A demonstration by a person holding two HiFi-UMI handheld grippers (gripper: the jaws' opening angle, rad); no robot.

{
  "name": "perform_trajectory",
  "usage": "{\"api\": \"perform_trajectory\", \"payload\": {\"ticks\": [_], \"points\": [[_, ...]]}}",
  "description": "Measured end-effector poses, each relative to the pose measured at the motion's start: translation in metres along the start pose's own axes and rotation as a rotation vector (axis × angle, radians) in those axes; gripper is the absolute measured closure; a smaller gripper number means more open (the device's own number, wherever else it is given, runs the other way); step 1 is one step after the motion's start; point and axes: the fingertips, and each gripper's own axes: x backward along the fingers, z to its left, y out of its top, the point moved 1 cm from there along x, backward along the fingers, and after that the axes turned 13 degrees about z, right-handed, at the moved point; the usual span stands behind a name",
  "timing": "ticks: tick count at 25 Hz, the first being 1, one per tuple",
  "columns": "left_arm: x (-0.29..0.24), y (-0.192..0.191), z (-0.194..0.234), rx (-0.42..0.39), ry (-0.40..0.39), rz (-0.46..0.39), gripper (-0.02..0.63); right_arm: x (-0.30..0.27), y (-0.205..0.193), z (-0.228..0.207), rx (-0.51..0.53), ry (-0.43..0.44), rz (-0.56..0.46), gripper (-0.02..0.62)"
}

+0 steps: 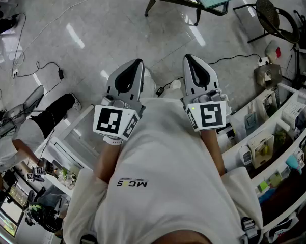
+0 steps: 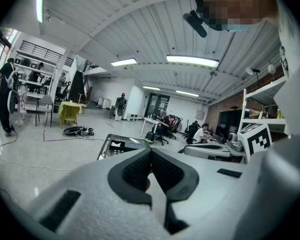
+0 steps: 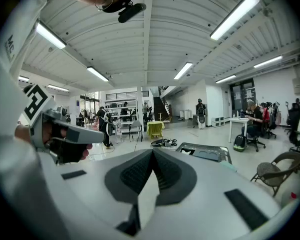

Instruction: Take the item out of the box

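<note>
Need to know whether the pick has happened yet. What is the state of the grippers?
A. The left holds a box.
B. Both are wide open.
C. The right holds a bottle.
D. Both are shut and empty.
D: in each gripper's own view, the left gripper and the right gripper have their fingers closed tip to tip with nothing between them.

The person's white shirt [image 1: 163,151] reads "MC", the rest unclear.
</note>
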Motion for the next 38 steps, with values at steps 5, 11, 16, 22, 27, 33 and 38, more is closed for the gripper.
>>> {"api": "perform_trajectory", "payload": {"ticks": [5,11,16,22,27,33,38], "points": [[-0.004,0.0,0.001,0.0,-0.017,-0.002,0.586,-0.005,0.002,-0.007,-0.013,-0.017,-0.003,0.58],[0.001,0.004,0.03,0.001,-0.021,-0.035,0.586,-0.021,0.011,0.002,-0.139,-0.031,-0.072,0.58],[0.007,0.002,0.069,0.013,0.0,-0.048,0.586,-0.048,0.02,0.022,-0.112,-0.053,-0.083,0.58],[0.003,0.019,0.097,0.051,0.027,-0.061,0.586,-0.072,0.038,0.015,-0.098,-0.047,-0.065,0.58],[-0.042,0.033,0.12,0.057,0.009,-0.021,0.586,-0.108,0.054,-0.02,-0.117,-0.119,-0.078,0.58],[-0.129,0.094,0.17,0.029,0.017,0.003,0.586,-0.208,0.089,-0.081,-0.139,-0.079,-0.07,0.58],[-0.217,0.159,0.221,0.017,0.037,0.049,0.586,-0.31,0.136,-0.146,-0.087,-0.029,-0.032,0.58]]}}
